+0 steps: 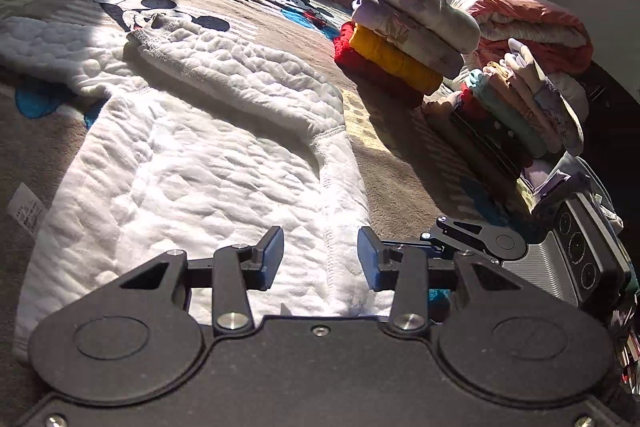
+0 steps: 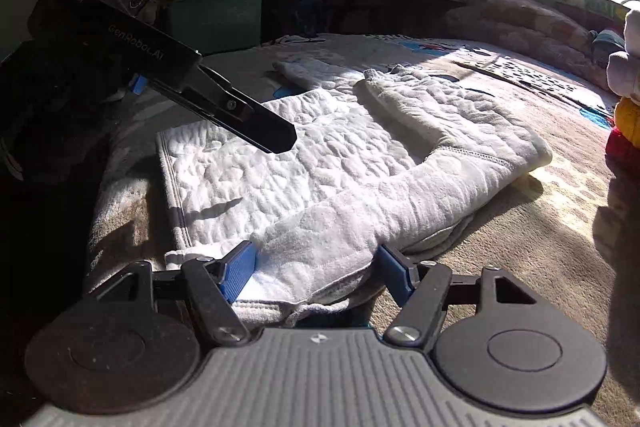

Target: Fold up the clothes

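Where the right gripper [image 2: 316, 277] meets the near hem, its blue-padded jaws stand wide with a bunched fold of the white top [image 2: 320, 163] lying between them — whether the pads press the cloth yet, I cannot tell. The left gripper [image 1: 320, 259] hovers just over the same hem, jaws wide and empty. Laid inside out on the bed [image 1: 384, 163], one sleeve [image 1: 248, 67] folded across it, the top looks thick, soft and light; it should drape and slide little on the fuzzy cover. Hem corners and stitched seams seem the firmest holds. Beyond sits a stack of folded clothes [image 1: 404, 43].
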The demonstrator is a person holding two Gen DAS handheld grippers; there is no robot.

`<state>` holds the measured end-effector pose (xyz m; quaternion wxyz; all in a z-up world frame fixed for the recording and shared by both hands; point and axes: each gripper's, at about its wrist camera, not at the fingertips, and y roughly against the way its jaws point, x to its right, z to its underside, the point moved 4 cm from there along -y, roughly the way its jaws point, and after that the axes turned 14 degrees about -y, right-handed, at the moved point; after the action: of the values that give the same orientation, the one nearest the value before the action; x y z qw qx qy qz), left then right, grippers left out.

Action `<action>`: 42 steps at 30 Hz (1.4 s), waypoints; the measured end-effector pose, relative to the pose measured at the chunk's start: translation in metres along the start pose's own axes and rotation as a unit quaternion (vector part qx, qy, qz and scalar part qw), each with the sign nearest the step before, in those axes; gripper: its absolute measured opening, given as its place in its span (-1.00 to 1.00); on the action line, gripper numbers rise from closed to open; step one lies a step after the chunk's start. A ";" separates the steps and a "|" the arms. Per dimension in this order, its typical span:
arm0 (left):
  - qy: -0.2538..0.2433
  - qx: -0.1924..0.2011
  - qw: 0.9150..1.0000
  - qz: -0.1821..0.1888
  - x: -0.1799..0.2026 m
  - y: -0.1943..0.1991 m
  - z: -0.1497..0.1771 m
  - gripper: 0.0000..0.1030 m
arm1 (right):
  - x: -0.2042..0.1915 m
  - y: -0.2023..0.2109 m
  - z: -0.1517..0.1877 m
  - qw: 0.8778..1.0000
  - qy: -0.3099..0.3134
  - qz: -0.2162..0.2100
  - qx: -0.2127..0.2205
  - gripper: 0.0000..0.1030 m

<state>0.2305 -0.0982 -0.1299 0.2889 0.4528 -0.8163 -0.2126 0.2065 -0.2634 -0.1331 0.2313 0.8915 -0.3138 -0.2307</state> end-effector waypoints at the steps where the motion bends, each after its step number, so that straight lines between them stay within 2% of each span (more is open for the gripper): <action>1: 0.006 -0.008 1.000 0.006 0.008 -0.003 0.010 -0.24 | 0.000 0.001 0.000 1.000 -0.001 0.001 0.001 0.32; 3: 0.002 -0.015 1.000 -0.017 0.014 -0.009 0.017 -0.30 | -0.001 0.009 0.000 1.000 0.001 -0.005 0.006 0.32; 8: 0.046 -0.003 0.999 0.015 0.016 -0.011 0.022 -0.34 | 0.012 0.046 0.003 0.999 -0.025 -0.012 0.033 0.29; 11: 0.042 -0.009 0.999 0.015 0.018 -0.012 0.027 -0.89 | 0.017 0.051 0.005 0.999 -0.033 -0.007 0.035 0.29; 16: 0.016 -0.009 1.000 -0.020 0.018 -0.008 0.028 -0.91 | 0.017 0.051 0.005 0.999 -0.032 0.002 0.043 0.29; 21: -0.011 0.002 0.999 -0.030 0.017 -0.014 0.040 -0.84 | 0.009 0.047 -0.002 0.998 -0.010 -0.005 0.054 0.27; 24: -0.003 0.005 1.000 -0.025 0.014 -0.013 0.041 -0.81 | -0.008 0.033 -0.004 0.998 0.019 -0.027 0.044 0.27; 26: -0.006 0.001 1.000 -0.017 0.014 -0.012 0.038 -0.81 | -0.017 0.014 0.003 0.999 0.040 -0.019 0.007 0.22; 28: -0.018 0.004 1.000 -0.023 0.016 -0.005 0.032 -0.80 | -0.022 -0.002 0.010 0.998 0.051 -0.012 -0.018 0.26; 31: -0.063 0.017 0.997 -0.037 0.025 0.000 0.015 -0.80 | -0.023 -0.003 0.010 0.999 0.039 -0.015 -0.013 0.26; 34: -0.107 0.024 0.993 -0.032 0.035 -0.013 -0.007 -0.80 | -0.023 -0.002 0.012 0.999 0.037 -0.016 -0.011 0.26; 38: -0.155 0.026 0.987 -0.035 0.036 -0.056 -0.040 -0.80 | -0.022 -0.002 0.012 0.999 0.033 -0.017 -0.011 0.26; 40: -0.177 -0.005 0.983 -0.042 0.031 -0.087 -0.043 -0.80 | -0.021 -0.001 0.012 0.999 0.029 -0.019 -0.012 0.26; 42: -0.167 -0.031 0.985 -0.039 0.019 -0.108 -0.038 -0.80 | -0.019 -0.002 0.011 0.999 0.023 -0.021 -0.013 0.26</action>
<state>0.3143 -0.1724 -0.1624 0.1538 0.4332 -0.8280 -0.3211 0.1875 -0.2526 -0.1380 0.2453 0.8998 -0.2866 -0.2193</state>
